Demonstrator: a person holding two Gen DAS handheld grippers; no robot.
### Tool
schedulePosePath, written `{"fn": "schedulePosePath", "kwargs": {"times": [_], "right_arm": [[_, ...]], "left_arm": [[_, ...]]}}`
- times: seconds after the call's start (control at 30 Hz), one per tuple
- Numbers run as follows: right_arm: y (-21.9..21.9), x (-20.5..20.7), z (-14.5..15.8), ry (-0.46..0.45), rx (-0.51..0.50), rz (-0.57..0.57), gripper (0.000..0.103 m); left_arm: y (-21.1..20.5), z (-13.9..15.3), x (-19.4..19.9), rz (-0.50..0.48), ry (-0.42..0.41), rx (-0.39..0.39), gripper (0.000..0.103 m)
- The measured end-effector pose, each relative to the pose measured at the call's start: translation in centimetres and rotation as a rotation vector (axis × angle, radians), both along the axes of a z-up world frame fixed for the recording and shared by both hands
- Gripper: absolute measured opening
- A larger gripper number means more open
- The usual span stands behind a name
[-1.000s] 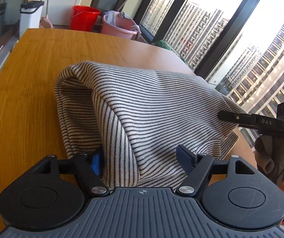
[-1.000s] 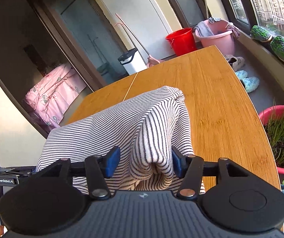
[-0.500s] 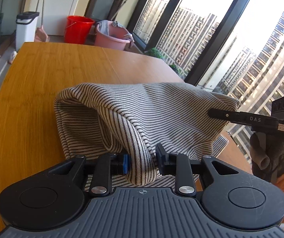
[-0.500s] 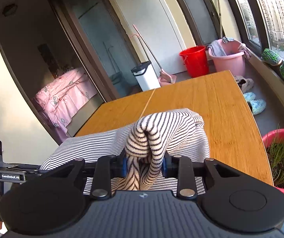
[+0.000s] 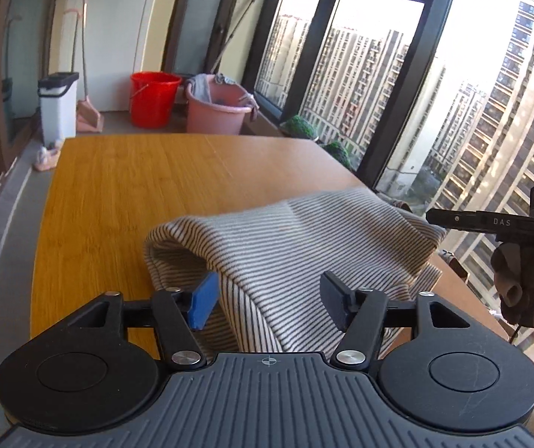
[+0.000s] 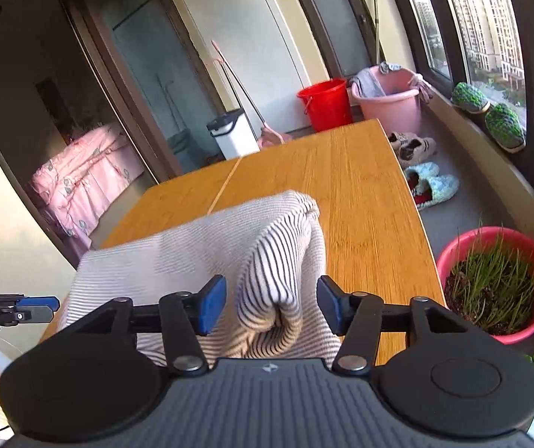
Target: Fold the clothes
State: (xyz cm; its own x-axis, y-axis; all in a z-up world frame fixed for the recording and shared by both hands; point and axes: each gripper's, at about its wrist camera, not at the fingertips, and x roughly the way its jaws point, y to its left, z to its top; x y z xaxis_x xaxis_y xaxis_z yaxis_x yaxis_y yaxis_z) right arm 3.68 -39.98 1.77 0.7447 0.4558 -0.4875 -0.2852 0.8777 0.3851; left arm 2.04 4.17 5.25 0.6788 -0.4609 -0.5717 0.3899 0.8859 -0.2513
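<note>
A folded black-and-white striped garment (image 5: 304,254) lies on the wooden table (image 5: 125,186). My left gripper (image 5: 270,304) is open, its blue pads apart on either side of the garment's near fold. In the right wrist view the same garment (image 6: 229,257) is bunched in a thick fold between the pads of my right gripper (image 6: 270,308), which is open too. The right gripper also shows in the left wrist view (image 5: 491,224) at the garment's right end. The left gripper shows in the right wrist view (image 6: 16,311) at the left edge.
A red bucket (image 5: 153,99), a pink tub (image 5: 216,106) and a white bin (image 5: 58,106) stand on the floor beyond the table's far end. A red pot of grass (image 6: 498,283) and slippers (image 6: 431,186) sit on the floor right of the table. Windows line the right side.
Both grippers were shut on the garment's fold half a second ago and have opened. The fold has dropped back toward the table, and both cameras have tilted up.
</note>
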Motion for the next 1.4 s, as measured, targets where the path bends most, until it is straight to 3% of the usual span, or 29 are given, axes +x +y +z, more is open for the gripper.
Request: {"fn": "schedulePosePath", "kwargs": {"times": [0.03,0.1,0.2,0.27,0.37,0.43,0.57,0.73,0.83,0.93,1.1,1.2,1.27,1.4], "right_arm": [[-0.1,-0.1,0.9,-0.039,0.008,-0.005,0.066],[0.0,0.0,2.4,-0.105,0.028,-0.008,0.074],[1.3,1.5,2.3,-0.103,0.100,0.043,0.080],[2.6,3.0,0.7,-0.037,0.125,0.083,0.082],[3.8,4.7,-3.2,0.113,0.105,0.067,0.084],[3.8,3.6,-3.7,0.068,0.088,0.089,0.085],[2.5,2.2,-4.0,0.085,0.140,0.092,0.085],[2.9,0.5,-4.2,0.051,0.113,0.082,0.086],[3.6,-0.2,-4.3,0.034,0.092,0.088,0.093],[4.8,-0.5,-4.1,0.030,0.072,0.105,0.103],[8.5,-2.2,-3.4,0.023,-0.064,0.082,0.103],[10.9,-3.4,-3.0,0.014,-0.186,0.089,0.103],[11.6,-3.6,-2.7,0.015,-0.228,0.094,0.103],[9.3,-2.5,-0.2,0.022,-0.071,0.067,0.103]], "left_arm": [[-0.4,0.7,0.1,-0.006,-0.030,0.001,0.086],[-1.7,1.1,0.8,-0.025,-0.056,-0.024,0.095],[-4.4,-0.6,3.0,-0.054,-0.006,-0.070,0.100],[-5.6,-2.6,4.4,-0.050,0.088,-0.070,0.100],[-5.3,-3.7,4.7,-0.057,0.099,-0.058,0.100],[-5.1,-4.4,4.8,-0.061,0.104,-0.050,0.100],[-4.8,-5.8,5.2,-0.070,0.114,-0.034,0.101],[-5.2,-6.1,5.4,-0.073,0.082,-0.016,0.103],[-5.0,-6.1,6.2,-0.069,0.061,-0.024,0.103],[-4.3,-6.4,7.2,0.029,0.057,-0.064,0.103],[-3.8,-6.0,8.1,0.157,0.058,-0.097,0.103],[-3.7,-5.1,7.3,0.159,0.067,-0.093,0.103],[-3.1,-4.8,6.6,0.146,0.094,-0.145,0.103],[-1.9,-5.5,5.3,0.100,0.136,-0.231,0.103]]}}
